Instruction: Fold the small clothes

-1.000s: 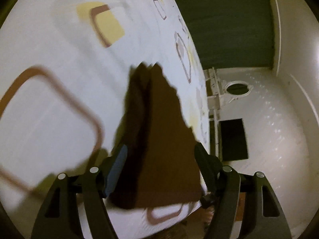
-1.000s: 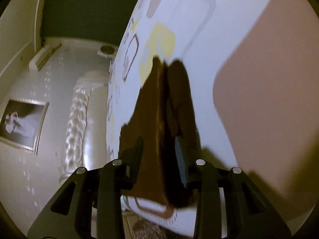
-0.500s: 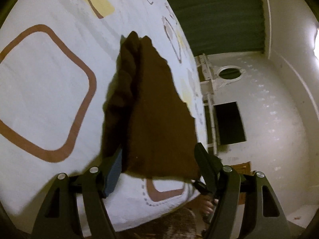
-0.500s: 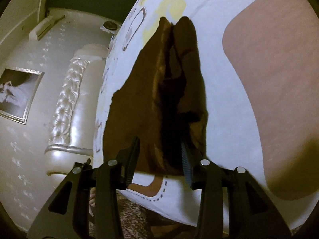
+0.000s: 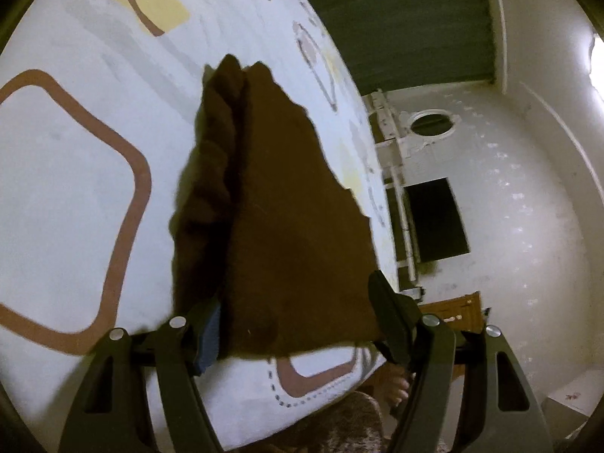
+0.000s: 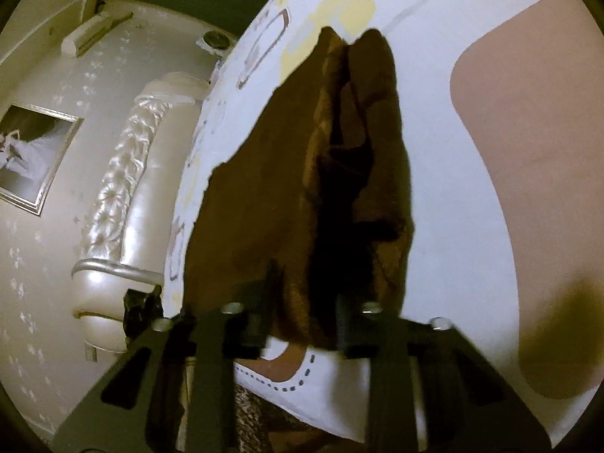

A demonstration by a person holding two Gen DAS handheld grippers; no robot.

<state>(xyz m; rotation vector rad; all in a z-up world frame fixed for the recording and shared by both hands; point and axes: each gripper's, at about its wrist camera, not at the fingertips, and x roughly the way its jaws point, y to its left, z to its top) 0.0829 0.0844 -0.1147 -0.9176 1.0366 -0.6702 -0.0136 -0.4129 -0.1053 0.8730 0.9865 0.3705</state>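
A dark brown garment (image 5: 287, 204) hangs down the middle of both frames, bunched in folds along one edge, in front of a white bedsheet (image 5: 75, 173) printed with brown and yellow rounded squares. The left tool (image 5: 298, 324) stands wide open around the cloth's lower edge, gripping nothing that I can see. The right tool (image 6: 302, 324) is blurred and narrower; cloth sits between its fingers, but whether they pinch it I cannot tell. A tufted headboard (image 6: 113, 196) fills the right view's left side.

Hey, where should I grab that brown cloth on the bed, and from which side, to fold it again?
Probably grip the brown cloth at its near straight edge, coming from the bed's near edge: there it lies flat and thin. Its bunched, ridged side looks too thick for a clean pinch.
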